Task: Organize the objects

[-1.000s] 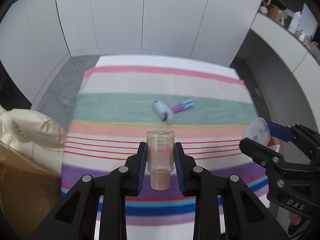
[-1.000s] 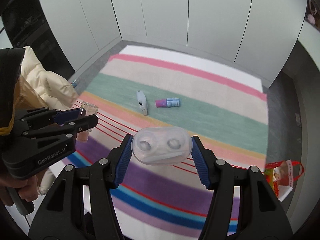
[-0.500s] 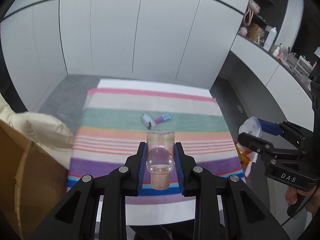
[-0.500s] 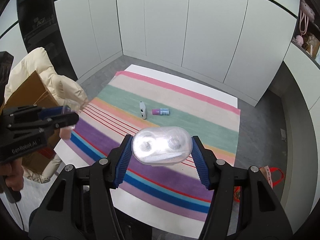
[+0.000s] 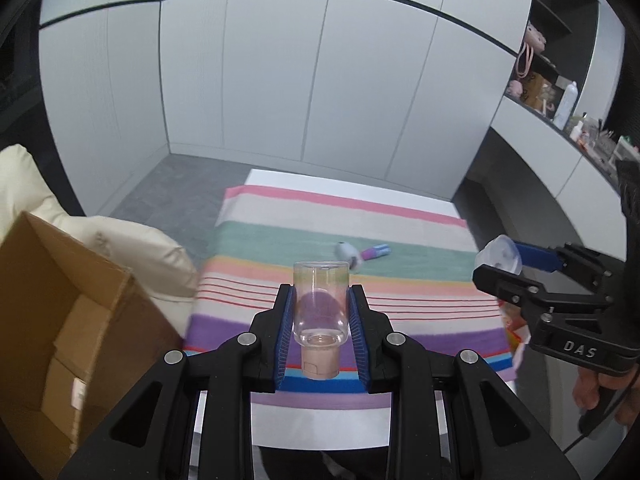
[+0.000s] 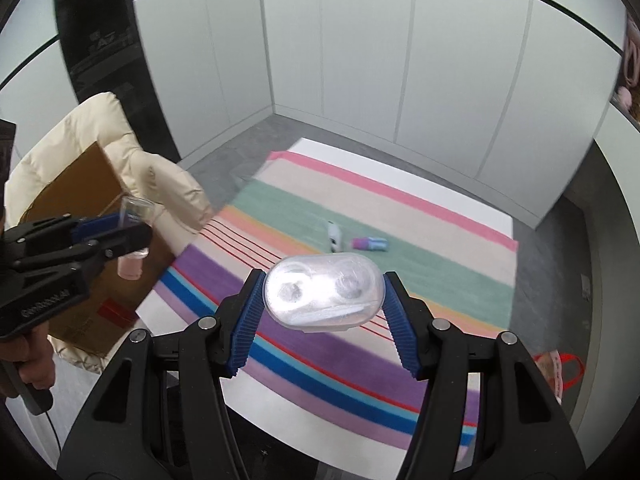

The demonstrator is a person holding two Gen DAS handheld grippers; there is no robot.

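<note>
Two held items (image 5: 320,308) (image 6: 324,290), two on the blanket (image 6: 440,272) (striped)

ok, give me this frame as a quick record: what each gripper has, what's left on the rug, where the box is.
left gripper: shut on small clear bottle with pale pink cap, cap towards the camera
right gripper: shut on clear oval plastic case, held by its ends
striped rug: two things left on the green stripe, a white tube and a purple and blue tube, lying close together
brown cardboard box: open, left of the rug, against a cream padded jacket
</note>
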